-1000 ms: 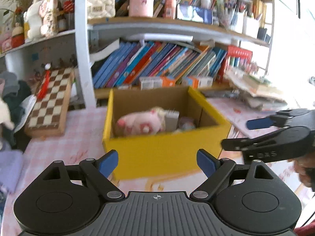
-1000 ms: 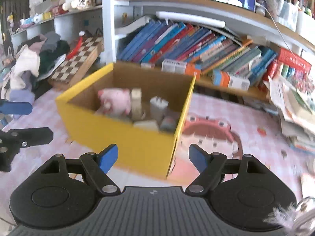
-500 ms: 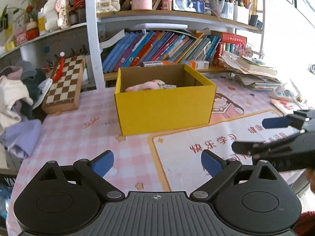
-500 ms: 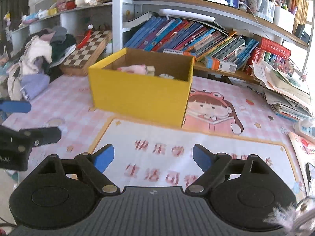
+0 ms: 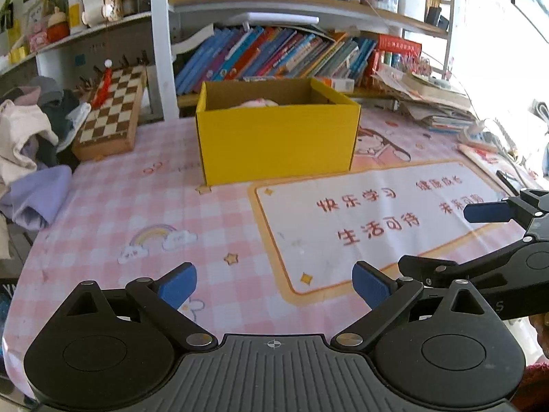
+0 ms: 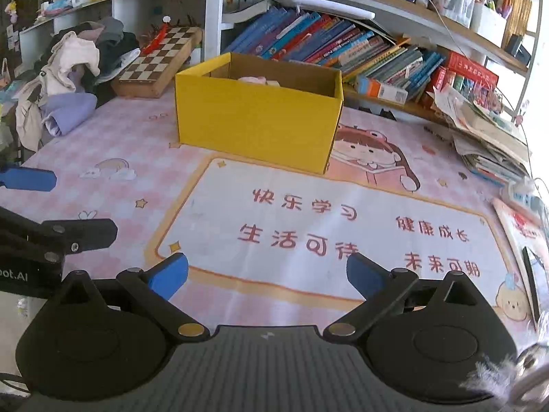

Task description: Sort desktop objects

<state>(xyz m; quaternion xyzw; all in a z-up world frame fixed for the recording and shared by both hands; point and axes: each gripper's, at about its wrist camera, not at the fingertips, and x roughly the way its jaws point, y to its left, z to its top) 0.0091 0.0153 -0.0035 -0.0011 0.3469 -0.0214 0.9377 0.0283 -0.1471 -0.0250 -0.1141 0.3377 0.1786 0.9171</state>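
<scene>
A yellow cardboard box (image 5: 278, 144) stands at the back of the pink desk mat (image 5: 137, 213); it also shows in the right wrist view (image 6: 257, 123). A pink plush toy (image 5: 257, 103) and other items lie inside it, mostly hidden by its wall. My left gripper (image 5: 274, 283) is open and empty, low over the mat's near edge. My right gripper (image 6: 267, 274) is open and empty, beside it to the right. Each gripper shows at the side of the other's view.
A chessboard box (image 5: 109, 110) leans at the back left beside a heap of clothes (image 5: 27, 144). Shelves of books (image 5: 274, 55) stand behind the box. Stacked papers (image 5: 432, 103) and a pen (image 5: 507, 180) lie at the right.
Both grippers have pulled back and down from above the yellow box to the near edge of the desk. Both stay open and empty.
</scene>
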